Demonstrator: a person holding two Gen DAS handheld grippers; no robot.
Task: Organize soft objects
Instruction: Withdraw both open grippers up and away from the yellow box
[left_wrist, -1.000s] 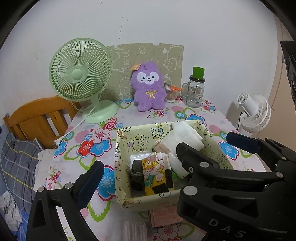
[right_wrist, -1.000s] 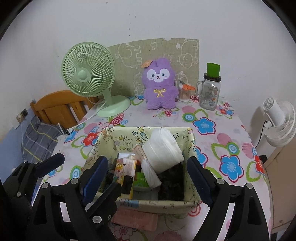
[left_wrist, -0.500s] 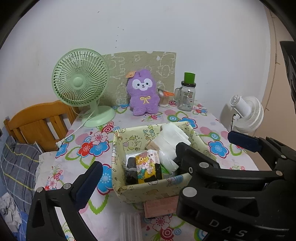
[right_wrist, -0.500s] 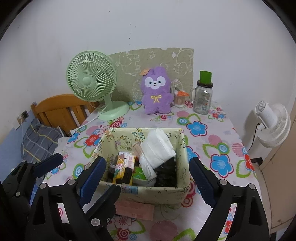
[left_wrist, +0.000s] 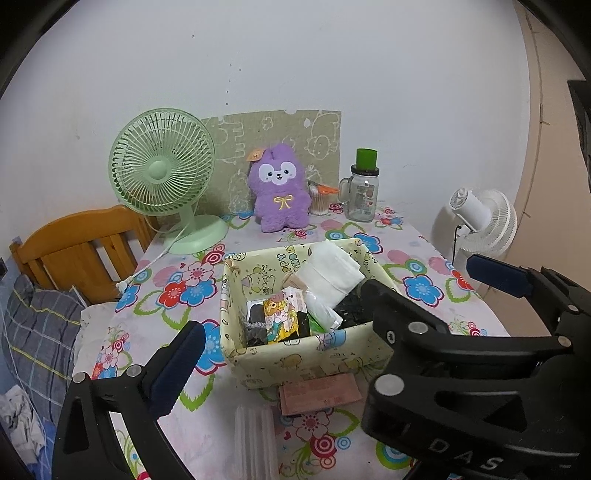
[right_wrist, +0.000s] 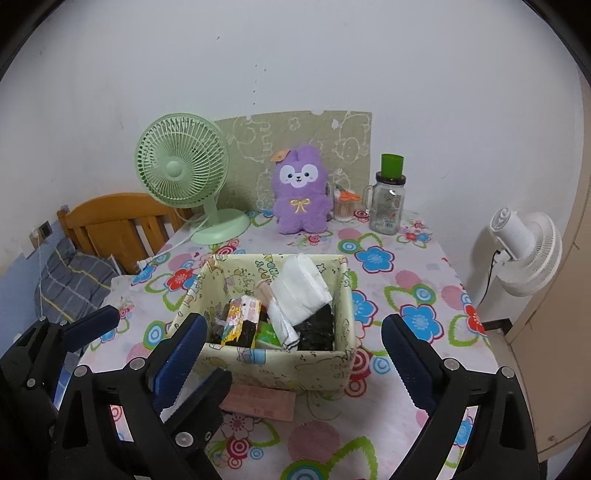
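A pale yellow cartoon-print fabric box (left_wrist: 306, 354) (right_wrist: 277, 360) stands mid-table, holding a white folded cloth (left_wrist: 330, 271) (right_wrist: 301, 288), a yellow cartoon packet (left_wrist: 284, 315) (right_wrist: 242, 317), black items and a clear bag. A purple plush toy (left_wrist: 279, 188) (right_wrist: 301, 195) sits upright at the back by the wall. My left gripper (left_wrist: 340, 325) is open and empty in front of the box; it also shows in the right wrist view (right_wrist: 147, 343). My right gripper (right_wrist: 293, 350) is open and empty, its fingers either side of the box front.
A green desk fan (left_wrist: 164, 177) (right_wrist: 184, 173) stands back left, a glass jar with green lid (left_wrist: 364, 188) (right_wrist: 388, 199) back right. A pink packet (left_wrist: 319, 393) (right_wrist: 258, 400) lies before the box. A wooden chair (left_wrist: 81, 247) is left, a white fan (right_wrist: 521, 243) right.
Both grippers have pulled back and up from the box, so the box and table look smaller and farther. Both stay open and empty.
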